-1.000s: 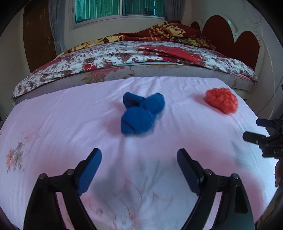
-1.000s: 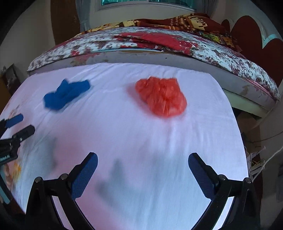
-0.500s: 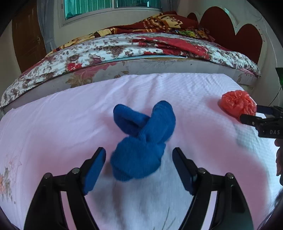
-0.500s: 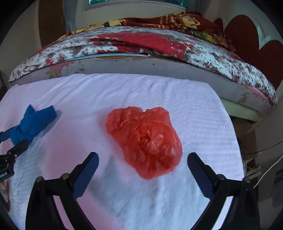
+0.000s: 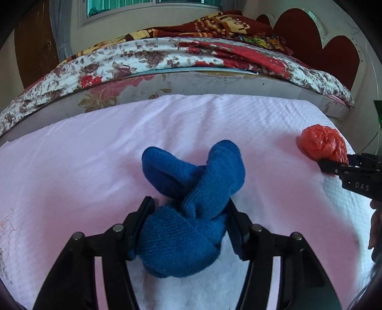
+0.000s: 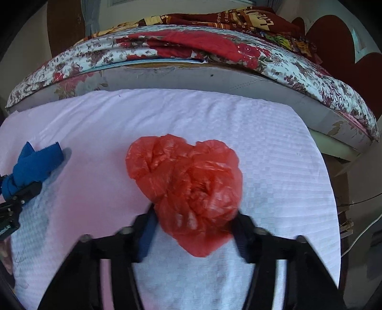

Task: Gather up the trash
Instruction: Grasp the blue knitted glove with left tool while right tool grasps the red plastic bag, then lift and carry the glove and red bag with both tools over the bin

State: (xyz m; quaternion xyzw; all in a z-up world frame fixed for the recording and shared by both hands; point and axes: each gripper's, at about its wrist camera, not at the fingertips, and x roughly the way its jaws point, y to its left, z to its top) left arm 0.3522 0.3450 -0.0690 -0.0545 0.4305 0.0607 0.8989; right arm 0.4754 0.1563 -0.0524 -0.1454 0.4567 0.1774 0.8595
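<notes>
- The knotted blue knit cloth bundle [image 5: 191, 214] lies near the middle of the pink textured bedspread [image 5: 71, 155]. Its near, rounded end sits between the pads of the left gripper [image 5: 188, 226].
- The left gripper's jaws have just been closing; they now stand at about half their spread, and both pads press on the bundle's flanks, so it looks held.
- I judge the bundle light, soft and springy. The knit should give under the pads and not slip. The thick near lobe, where the pads sit, seems the best hold, since the two far ends would flop.
- The crumpled red thin plastic bag [image 6: 186, 188] lies toward the right side of the same bedspread, well apart from the blue bundle. Its lower part sits between the pads of the right gripper [image 6: 193, 231].
- The right gripper's jaws have also just been closing. They are blurred, at less than half their spread, and appear to squeeze the bag's lower lobe from both sides.
- I judge the bag very light, crinkly and slick. It would collapse under pressure and a loose fold could slide out, so a bite on the dense crumpled middle seems safer than on an edge.
- Writing: the letters "DAS" show in white on the right gripper's body in the left wrist view. The dark red blanket [image 6: 238, 19] on the bed behind carries pale lettering, seen upside down and not readable with confidence.
</notes>
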